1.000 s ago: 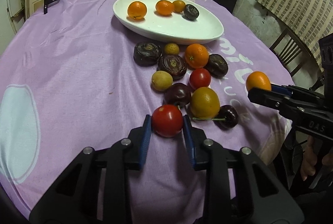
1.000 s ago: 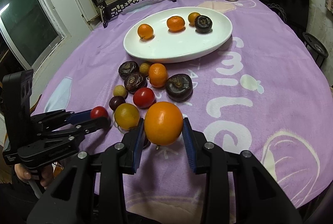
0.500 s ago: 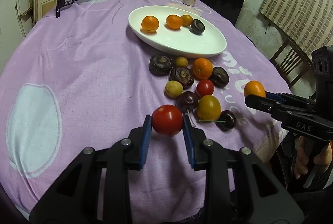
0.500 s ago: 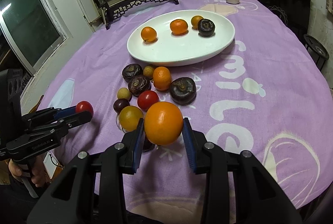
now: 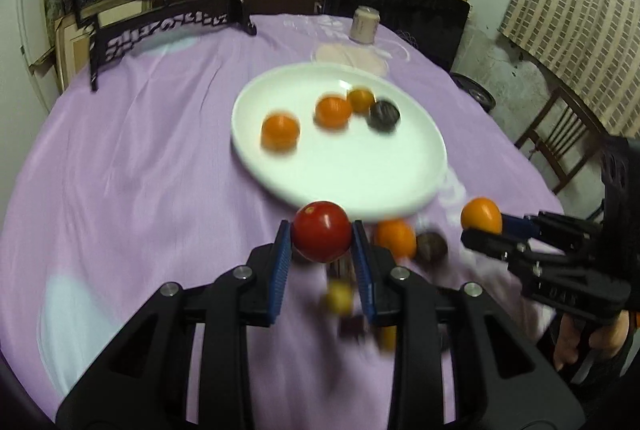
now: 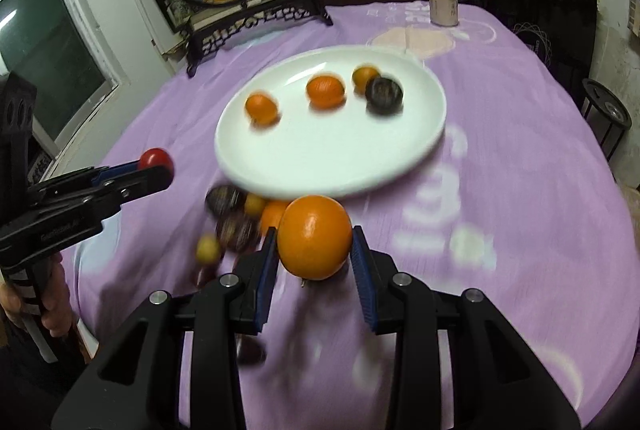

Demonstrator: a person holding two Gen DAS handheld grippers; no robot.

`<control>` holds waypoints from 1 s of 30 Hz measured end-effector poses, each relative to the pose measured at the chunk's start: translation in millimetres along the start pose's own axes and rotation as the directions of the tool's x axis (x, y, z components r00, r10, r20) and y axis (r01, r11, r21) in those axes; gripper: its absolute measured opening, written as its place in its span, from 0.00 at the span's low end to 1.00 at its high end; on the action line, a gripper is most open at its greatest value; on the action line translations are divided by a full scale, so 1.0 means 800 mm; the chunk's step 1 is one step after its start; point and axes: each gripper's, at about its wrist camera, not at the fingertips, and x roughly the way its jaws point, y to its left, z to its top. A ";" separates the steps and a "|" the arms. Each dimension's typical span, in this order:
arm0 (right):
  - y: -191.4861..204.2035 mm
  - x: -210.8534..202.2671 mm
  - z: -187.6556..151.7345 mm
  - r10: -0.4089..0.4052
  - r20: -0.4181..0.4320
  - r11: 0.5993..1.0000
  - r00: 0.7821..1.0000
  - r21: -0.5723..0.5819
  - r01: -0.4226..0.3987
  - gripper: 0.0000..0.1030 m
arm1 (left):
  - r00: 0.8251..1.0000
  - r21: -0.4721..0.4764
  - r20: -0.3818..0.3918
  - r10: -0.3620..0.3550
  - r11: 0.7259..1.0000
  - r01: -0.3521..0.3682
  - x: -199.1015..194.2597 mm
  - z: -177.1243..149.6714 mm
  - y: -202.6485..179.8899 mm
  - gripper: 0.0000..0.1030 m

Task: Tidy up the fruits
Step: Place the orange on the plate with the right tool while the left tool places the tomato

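Fruits are being gathered onto the oval white ceramic plate [image 5: 280,166], which stands on the lilac tablecloth [image 5: 132,174] of the round table. Four pieces already lie on the plate: two small orange citrus fruits [image 5: 280,131], a smaller yellow-orange one [image 5: 361,99] and a dark purple wrinkled fruit [image 5: 384,115]. A loose cluster of fruit [image 6: 236,218] is left on the cloth just below the plate's near rim; it is blurred, but dark, orange and yellow pieces can be made out.

A round red tomato [image 5: 322,231] is clamped between the blue pads of the left gripper [image 5: 322,234], whose jaws are narrowed onto it and carried clear of the cloth. A large smooth orange [image 6: 315,236] is gripped in the same way by the right gripper [image 6: 315,242], with both pads pressed to its sides. Each gripper is also seen from the other's camera, held out beside the cluster.

The transport step is judged to be in hand, with both loads raised and aimed at the plate. For the next move, each fruit would need to be brought over a bare part of the plate, lowered close to the surface, and released gently so that rolling into the pieces already there is avoided. The front half of the plate is unoccupied.
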 end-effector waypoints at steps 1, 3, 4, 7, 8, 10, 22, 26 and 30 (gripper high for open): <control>-0.001 0.007 0.020 -0.003 0.002 1.000 1.000 -0.008 0.003 0.35 | 1.000 0.000 0.001 0.002 1.000 -0.002 0.006 0.013 -0.001 0.29; 0.000 0.022 0.055 -0.017 0.004 0.999 1.000 -0.037 0.017 0.35 | 1.000 -0.001 0.002 0.007 1.000 -0.007 0.029 0.054 -0.001 0.29; 0.000 0.032 0.071 -0.027 0.004 0.998 1.000 -0.050 0.028 0.35 | 1.000 -0.012 -0.005 0.007 1.000 -0.007 0.046 0.078 0.002 0.29; -0.002 0.063 0.106 -0.053 -0.004 0.996 0.999 -0.079 0.052 0.35 | 0.999 -0.041 -0.030 0.023 0.999 -0.024 0.089 0.128 0.012 0.29; -0.005 0.077 0.116 -0.064 -0.013 0.995 0.998 -0.082 0.063 0.35 | 0.999 -0.047 -0.037 0.028 0.998 -0.030 0.101 0.137 0.015 0.29; -0.011 0.100 0.126 -0.076 -0.035 0.994 0.996 -0.083 0.073 0.35 | 0.998 -0.070 -0.059 0.027 0.997 -0.032 0.124 0.151 0.022 0.29; -0.017 0.142 0.148 -0.109 -0.042 0.989 0.993 -0.105 0.104 0.53 | 0.994 -0.095 -0.107 0.017 0.995 -0.027 0.175 0.165 0.035 0.52; -0.010 0.103 0.142 -0.138 0.007 0.983 0.990 -0.123 0.138 0.53 | 0.998 -0.085 -0.055 0.041 0.995 -0.045 0.140 0.159 0.033 0.55; -0.006 0.053 0.109 -0.139 0.029 0.984 0.990 -0.112 0.141 0.56 | 0.998 -0.081 0.017 0.068 0.995 -0.066 0.076 0.123 0.031 0.65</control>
